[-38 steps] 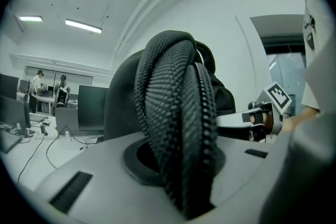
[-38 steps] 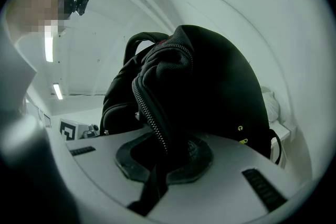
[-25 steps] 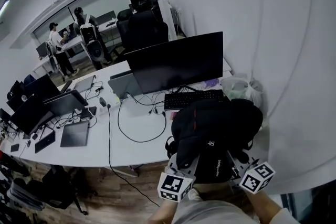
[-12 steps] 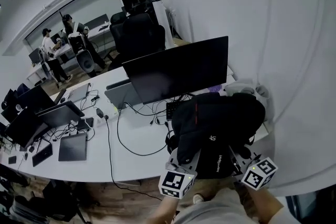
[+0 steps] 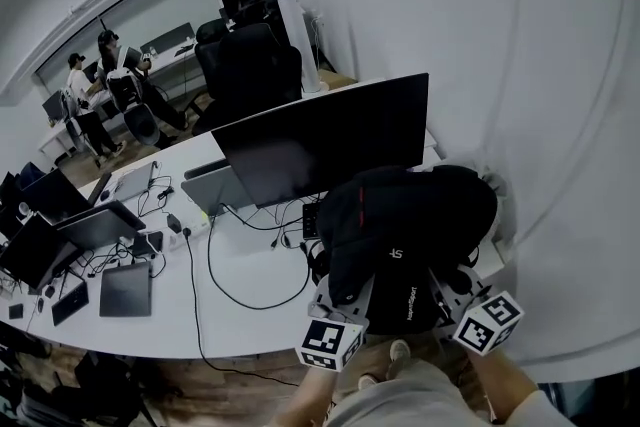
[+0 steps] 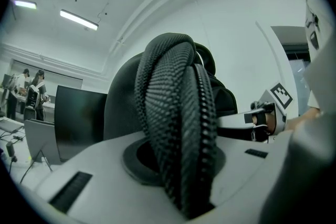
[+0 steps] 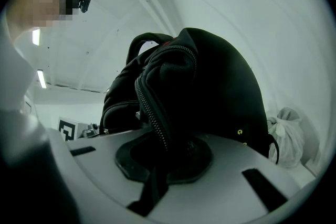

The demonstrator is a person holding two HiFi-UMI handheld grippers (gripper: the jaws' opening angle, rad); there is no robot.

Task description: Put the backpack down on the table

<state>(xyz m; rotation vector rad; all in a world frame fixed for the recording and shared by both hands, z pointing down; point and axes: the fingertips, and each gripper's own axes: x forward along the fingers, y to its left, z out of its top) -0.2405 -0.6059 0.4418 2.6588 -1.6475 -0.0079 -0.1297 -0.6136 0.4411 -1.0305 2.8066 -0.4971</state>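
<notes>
A black backpack (image 5: pixel 400 230) with a red stripe hangs in the air over the right end of the white table (image 5: pixel 250 310), held between both grippers. My left gripper (image 5: pixel 345 300) is shut on a padded mesh shoulder strap (image 6: pixel 176 128), which fills the left gripper view. My right gripper (image 5: pixel 450 293) is shut on a zippered edge of the backpack (image 7: pixel 157 107). The backpack hides the table surface under it and part of the keyboard (image 5: pixel 310 220).
A large dark monitor (image 5: pixel 320 150) stands just behind the backpack. A laptop (image 5: pixel 215 185), cables, tablets (image 5: pixel 125 287) and more screens lie to the left. A white plastic bag (image 7: pixel 286 136) sits by the wall on the right. Office chairs and two people are at the far back.
Both grippers and the backpack have moved forward over the table edge, closer to the monitor. The backpack now covers most of the keyboard.
</notes>
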